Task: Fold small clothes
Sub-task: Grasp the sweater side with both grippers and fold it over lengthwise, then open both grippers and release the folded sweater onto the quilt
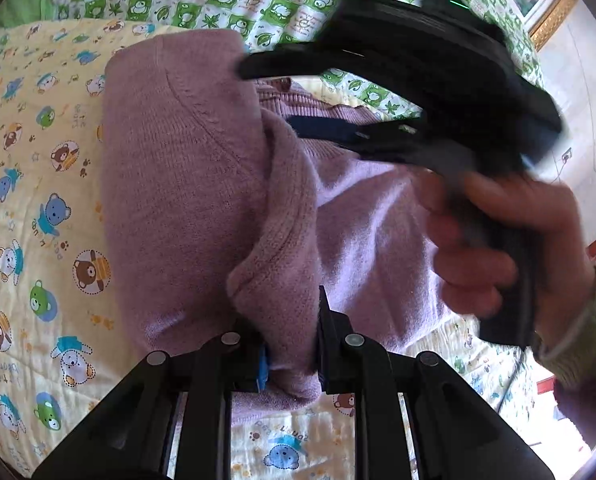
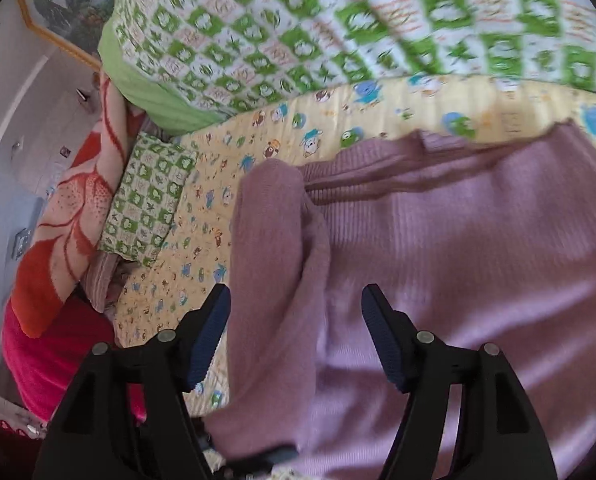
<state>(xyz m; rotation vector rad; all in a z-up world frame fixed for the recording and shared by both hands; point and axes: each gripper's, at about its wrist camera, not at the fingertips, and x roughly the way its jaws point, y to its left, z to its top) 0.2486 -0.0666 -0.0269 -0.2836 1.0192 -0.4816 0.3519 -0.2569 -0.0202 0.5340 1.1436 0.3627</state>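
Observation:
A small mauve knit sweater (image 1: pixel 185 160) lies on a yellow bear-print sheet (image 1: pixel 37 200). My left gripper (image 1: pixel 291 360) is shut on a bunched fold of its sleeve (image 1: pixel 281 240), which runs up from between the fingers. Blurred at the upper right of the left wrist view, the right gripper (image 1: pixel 273 96) hovers over the sweater's neck area, held by a hand (image 1: pixel 498 232). In the right wrist view the sweater (image 2: pixel 458 260) fills the right half. My right gripper (image 2: pixel 295 320) is open, and a folded sleeve (image 2: pixel 273 260) lies below the gap without touching the pads.
A green-and-white checked quilt (image 2: pixel 338 20) is heaped at the back of the bed. A matching small pillow (image 2: pixel 149 204) and an orange-red patterned blanket (image 2: pixel 69 232) lie along the left side. A framed picture (image 2: pixel 69 4) hangs on the wall beyond.

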